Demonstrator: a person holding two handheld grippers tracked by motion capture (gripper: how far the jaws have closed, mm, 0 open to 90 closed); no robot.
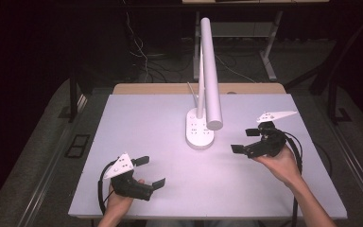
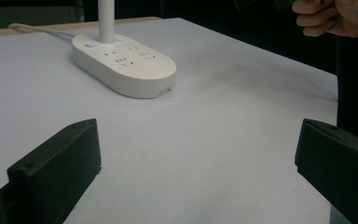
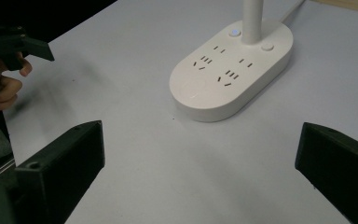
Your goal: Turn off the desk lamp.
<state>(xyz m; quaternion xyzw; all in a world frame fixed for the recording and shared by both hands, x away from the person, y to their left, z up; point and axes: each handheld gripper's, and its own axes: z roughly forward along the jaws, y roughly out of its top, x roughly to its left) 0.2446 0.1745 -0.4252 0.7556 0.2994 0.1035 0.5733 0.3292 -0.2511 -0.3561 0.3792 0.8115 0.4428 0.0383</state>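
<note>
A white desk lamp stands mid-table; its oval base (image 1: 199, 129) carries several sockets, and a long tube head (image 1: 210, 71) reaches toward me above it. The base also shows in the left gripper view (image 2: 123, 63) and the right gripper view (image 3: 231, 70). My left gripper (image 1: 150, 172) hovers near the front left of the table, open, nothing between its jaws. My right gripper (image 1: 245, 140) sits to the right of the lamp base, open and empty too. The gap in each gripper view frames bare table (image 2: 200, 158).
The white table top (image 1: 160, 113) ends at a wooden strip along the far edge (image 1: 160, 88). The lamp's cable (image 2: 37, 29) runs off the back. Dark floor with cables and desk legs lies beyond. The other hand (image 3: 0, 81) shows at the left of the right gripper view.
</note>
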